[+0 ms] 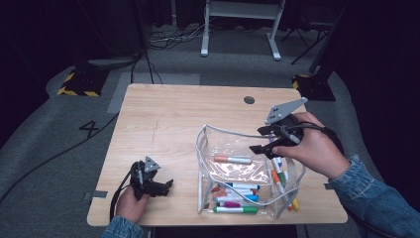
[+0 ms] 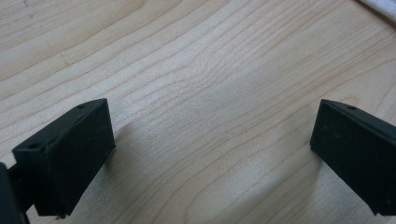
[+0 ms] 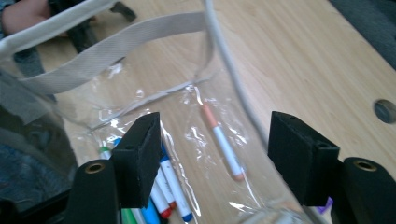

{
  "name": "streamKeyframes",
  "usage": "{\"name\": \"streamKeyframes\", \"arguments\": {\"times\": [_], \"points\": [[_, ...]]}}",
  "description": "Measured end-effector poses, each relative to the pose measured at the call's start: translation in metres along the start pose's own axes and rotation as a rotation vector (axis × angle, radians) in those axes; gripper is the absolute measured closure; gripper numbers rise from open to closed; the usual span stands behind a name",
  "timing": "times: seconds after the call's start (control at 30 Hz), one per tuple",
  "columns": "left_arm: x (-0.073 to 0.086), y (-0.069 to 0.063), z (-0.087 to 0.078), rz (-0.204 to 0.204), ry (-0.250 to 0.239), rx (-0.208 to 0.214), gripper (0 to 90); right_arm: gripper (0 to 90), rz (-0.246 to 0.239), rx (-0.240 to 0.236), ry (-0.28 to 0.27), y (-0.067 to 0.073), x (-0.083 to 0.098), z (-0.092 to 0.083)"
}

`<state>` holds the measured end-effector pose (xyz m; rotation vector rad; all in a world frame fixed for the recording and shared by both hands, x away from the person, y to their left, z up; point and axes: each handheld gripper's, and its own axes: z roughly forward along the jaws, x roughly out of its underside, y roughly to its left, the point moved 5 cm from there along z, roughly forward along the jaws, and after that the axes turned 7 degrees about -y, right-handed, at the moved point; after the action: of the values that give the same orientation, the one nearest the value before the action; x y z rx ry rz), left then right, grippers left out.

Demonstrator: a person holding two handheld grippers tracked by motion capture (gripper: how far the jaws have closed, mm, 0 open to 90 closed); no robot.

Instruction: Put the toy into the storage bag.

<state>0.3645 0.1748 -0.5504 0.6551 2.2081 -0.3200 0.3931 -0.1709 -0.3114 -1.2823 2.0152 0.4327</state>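
A clear plastic pouch with white trim (image 1: pixel 199 178) lies open on the right half of the wooden table (image 1: pixel 163 114). Several coloured markers lie inside, among them an orange-capped one (image 1: pixel 233 159) and a green one (image 1: pixel 236 209). My right gripper (image 1: pixel 261 139) hovers open over the pouch's right rim. In the right gripper view its jaws (image 3: pixel 215 126) frame the orange-capped marker (image 3: pixel 224 142) through the plastic, with the pouch's trim (image 3: pixel 140 32) beyond. My left gripper (image 1: pixel 166 185) rests open near the front left edge, with bare wood between its jaws (image 2: pixel 212 126).
A round cable hole (image 1: pixel 249 99) sits in the table near its far right edge. More markers (image 1: pixel 280 178) crowd the pouch's right wall. The floor has cables, a white desk frame (image 1: pixel 237 29) behind, and a hazard-striped base (image 1: pixel 79 82) at far left.
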Motion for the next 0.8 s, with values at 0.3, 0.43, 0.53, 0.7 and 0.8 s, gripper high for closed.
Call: {"name": "streamKeyframes", "arguments": {"times": [0.3, 0.43, 0.53, 0.7, 0.8], "points": [[0.000, 0.000, 0.000, 0.001, -0.001, 0.001, 0.0, 38.5, 0.155, 0.136, -0.044, -0.052, 0.020, -0.029], [0.000, 0.000, 0.000, 0.000, -0.001, 0.002, 0.0, 39.7, 0.227, 0.207, -0.047, -0.076, 0.035, -0.040], [0.000, 0.000, 0.000, 0.000, -0.001, 0.002, 0.0, 40.2, 0.276, 0.248, -0.056, -0.091, 0.047, -0.047], [0.000, 0.000, 0.000, 0.001, -0.001, 0.001, 0.0, 42.0, 0.353, 0.315, -0.039, -0.111, 0.070, -0.057], [0.000, 0.000, 0.000, 0.001, -0.001, 0.001, 0.0, 43.0, 0.404, 0.349, -0.013, -0.120, 0.087, -0.060]]}}
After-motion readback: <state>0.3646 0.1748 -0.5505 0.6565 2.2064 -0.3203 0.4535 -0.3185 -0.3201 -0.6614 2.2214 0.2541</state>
